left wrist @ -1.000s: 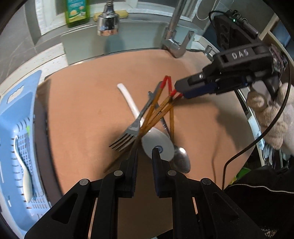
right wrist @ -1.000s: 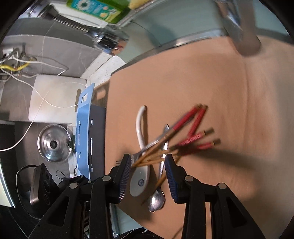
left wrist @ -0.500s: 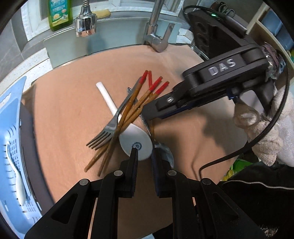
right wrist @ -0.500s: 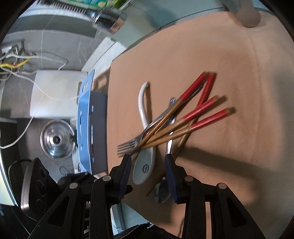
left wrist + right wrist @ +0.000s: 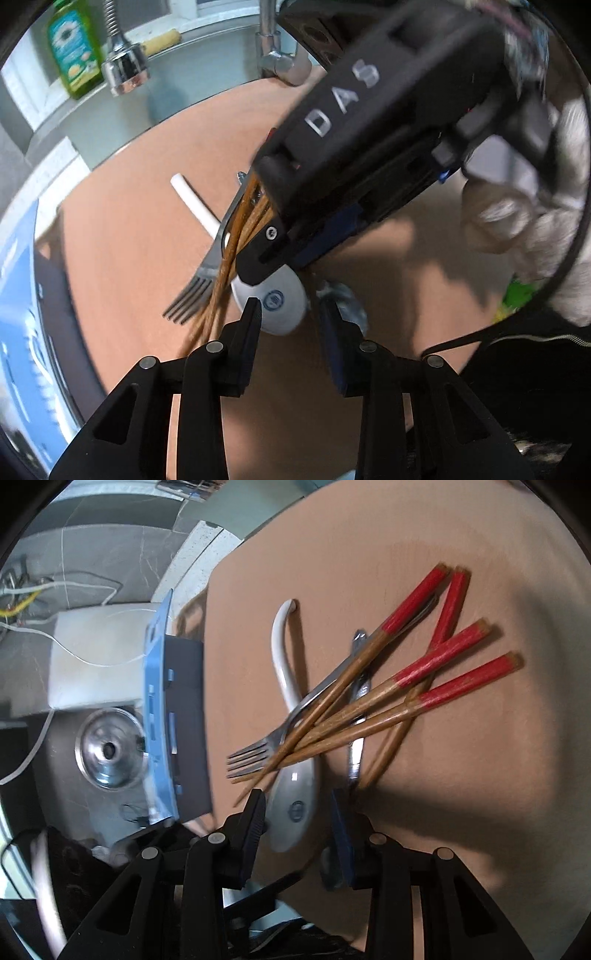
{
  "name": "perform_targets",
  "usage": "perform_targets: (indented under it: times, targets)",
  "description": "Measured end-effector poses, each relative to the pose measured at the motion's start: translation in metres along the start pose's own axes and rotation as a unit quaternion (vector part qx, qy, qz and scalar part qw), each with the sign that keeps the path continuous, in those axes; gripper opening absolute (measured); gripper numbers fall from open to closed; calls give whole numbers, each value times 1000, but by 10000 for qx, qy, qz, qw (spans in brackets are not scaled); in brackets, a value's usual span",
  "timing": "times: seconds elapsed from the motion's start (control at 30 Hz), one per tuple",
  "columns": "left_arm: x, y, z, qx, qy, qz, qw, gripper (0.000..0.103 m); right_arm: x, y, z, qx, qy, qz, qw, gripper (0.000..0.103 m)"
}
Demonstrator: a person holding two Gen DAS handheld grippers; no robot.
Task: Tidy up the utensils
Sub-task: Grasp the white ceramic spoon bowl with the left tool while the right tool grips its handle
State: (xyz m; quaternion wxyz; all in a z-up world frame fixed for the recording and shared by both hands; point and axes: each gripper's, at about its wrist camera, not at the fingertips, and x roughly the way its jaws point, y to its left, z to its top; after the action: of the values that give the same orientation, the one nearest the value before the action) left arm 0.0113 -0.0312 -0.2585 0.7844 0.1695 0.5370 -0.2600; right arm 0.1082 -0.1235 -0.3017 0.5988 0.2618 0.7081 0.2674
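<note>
Surface (image 5: 461, 812): you have a tan mat spread over the worktop, and every loose utensil lies on it in one crossed pile.

Blue rack (image 5: 157, 716): a perforated plastic container standing at the mat's left edge. In both views its inside is blurred or turned away, so you cannot tell what it holds.

Right gripper (image 5: 295, 271): a black body with the raised letters "DAS", held in a pale fleecy glove (image 5: 532, 236). It reaches down over the pile from the upper right of the left wrist view. Its jaws are spread and straddle the bowl of the white spoon without pressing on it.

Left gripper (image 5: 290, 317): your jaws here are opening. They hang just above the same spoon bowl, which shows between the tips, and nothing is pinched.

Green bottle (image 5: 75, 55): dish soap on the ledge behind the tap (image 5: 125, 70); its label print is too soft to read.

Chopsticks (image 5: 373, 698): four wooden sticks with red ends. In the right wrist view the red ends fan toward the upper right and the points gather at the lower left, across the fork.

White spoon (image 5: 291, 771): ceramic, long axis near vertical in that view, handle away from you, bowl nearest the jaws, with a small round blue mark in the bowl, unreadable.

Fork (image 5: 258, 755): steel, tines pointing left toward the rack.

Metal spoon (image 5: 356, 731): lies under the chopsticks, beside the white one.
</note>
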Motion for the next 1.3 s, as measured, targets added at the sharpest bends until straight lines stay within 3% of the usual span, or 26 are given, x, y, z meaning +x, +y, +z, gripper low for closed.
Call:
perform_targets:
  times: [0.23, 0.27, 0.33, 0.53, 0.63, 0.8, 1.3]
  targets:
    - [15, 5, 1, 184, 36, 258, 9995, 30, -1, -3, 4, 98, -92, -41, 9999, 33]
    - [17, 5, -1, 205, 43, 305, 9993, 21, -3, -5, 6, 134, -123, -66, 9998, 33]
    - [18, 10, -3, 134, 52, 248, 9996, 16, -5, -7, 8, 149, -175, -102, 9997, 33]
    - [12, 45, -20, -699, -102, -367, 9968, 11, -8, -3, 14, 43, -247, -201, 9995, 33]
    - [9, 61, -28, -1207, -196, -808, 9892, 11, -4, 2, 17, -20, -211, -214, 9995, 33]
    - [3, 70, -37, -1617, -403, -1432, 9756, 9, 8, 10, 22, -119, -128, -223, 9996, 33]
    - [-2, 48, -40, -1414, -291, -1212, 9821, 9, 25, 62, 54, -772, -259, -607, 9948, 34]
